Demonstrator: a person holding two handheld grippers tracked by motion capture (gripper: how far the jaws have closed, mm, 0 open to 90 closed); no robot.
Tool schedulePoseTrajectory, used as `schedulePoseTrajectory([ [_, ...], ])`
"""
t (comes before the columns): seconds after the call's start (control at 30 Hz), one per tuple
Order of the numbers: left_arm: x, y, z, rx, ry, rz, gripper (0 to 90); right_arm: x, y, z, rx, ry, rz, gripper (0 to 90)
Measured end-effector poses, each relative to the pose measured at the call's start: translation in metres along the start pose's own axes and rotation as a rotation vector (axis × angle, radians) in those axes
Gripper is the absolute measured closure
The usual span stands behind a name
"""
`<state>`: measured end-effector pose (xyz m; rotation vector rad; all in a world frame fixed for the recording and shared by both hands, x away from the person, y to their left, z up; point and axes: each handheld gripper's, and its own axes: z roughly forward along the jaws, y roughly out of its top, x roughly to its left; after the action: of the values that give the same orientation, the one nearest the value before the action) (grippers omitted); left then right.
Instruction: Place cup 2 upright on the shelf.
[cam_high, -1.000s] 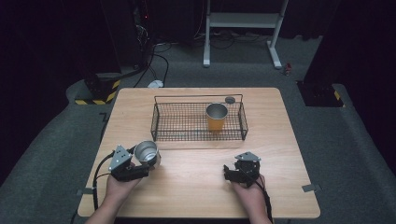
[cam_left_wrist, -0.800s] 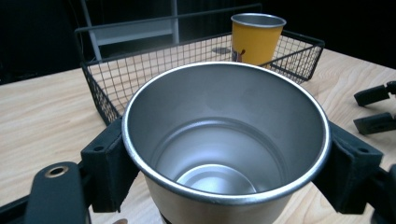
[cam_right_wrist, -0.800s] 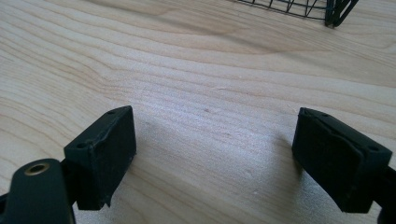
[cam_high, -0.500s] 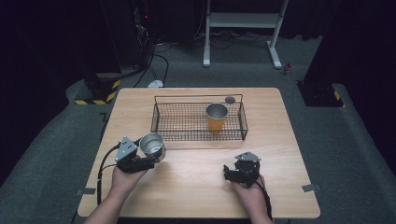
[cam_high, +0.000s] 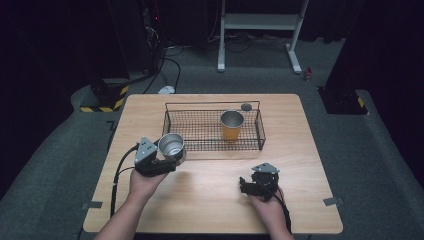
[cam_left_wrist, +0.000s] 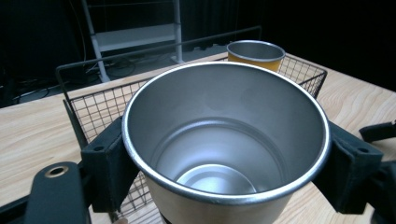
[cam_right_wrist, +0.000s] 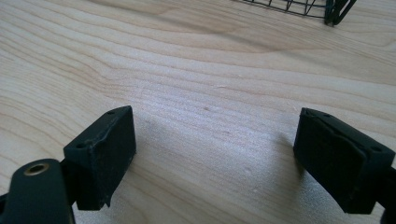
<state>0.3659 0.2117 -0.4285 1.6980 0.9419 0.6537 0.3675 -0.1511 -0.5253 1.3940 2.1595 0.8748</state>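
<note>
Near edge of the desk (cam_high: 210, 220): both forearms come in over it, bare wood between and around them, plenty of free room front-centre.

Right claw (cam_high: 248, 186) rests low on the desk at the front right, hand behind it, wrist straight, pointing left and slightly forward. Right gripper view: jaws stand wide apart, nothing between them, just wood grain under them; a corner of the wire basket (cam_right_wrist: 299, 8) shows at the top. Open wood all round this claw, right desk edge well apart.

Left claw (cam_high: 170, 159) sits front-left, forearm angled in from the bottom, hand wrapped round the body, grey plate on top, cable trailing back to the left edge. It is clamped on the steel cup (cam_high: 171, 147); left gripper view shows both black pads (cam_left_wrist: 109, 163) pressed on the cup's (cam_left_wrist: 224, 140) sides just under the rim, cup upright, mouth up, empty inside. The cup is lifted off the desk, just beside the basket's (cam_high: 170, 125) near-left corner, rim close to the top wire; cannot tell if it touches.

Basket in mid-desk, long side across, wire walls low. Inside, right of centre, an orange cup (cam_high: 232, 125) stands upright; the left half of the basket floor is free. Small dark round thing (cam_high: 246, 106) on the desk just behind the basket's far wall.

Beyond the far edge: grey floor, cables, a white stand's feet.
</note>
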Motion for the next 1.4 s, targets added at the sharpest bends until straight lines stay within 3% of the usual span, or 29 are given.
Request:
schedulePoseTrajectory([
  [0.6,0.020,0.023,0.011,-0.019,0.010,-0.006,18.9,0.000,0.000,0.000,0.000,-0.001,-0.002,12.9],
  [1.4,0.028,0.041,0.049,-0.002,0.020,-0.001,18.9,0.000,-0.002,-0.001,-0.002,0.005,-0.007,12.9],
])
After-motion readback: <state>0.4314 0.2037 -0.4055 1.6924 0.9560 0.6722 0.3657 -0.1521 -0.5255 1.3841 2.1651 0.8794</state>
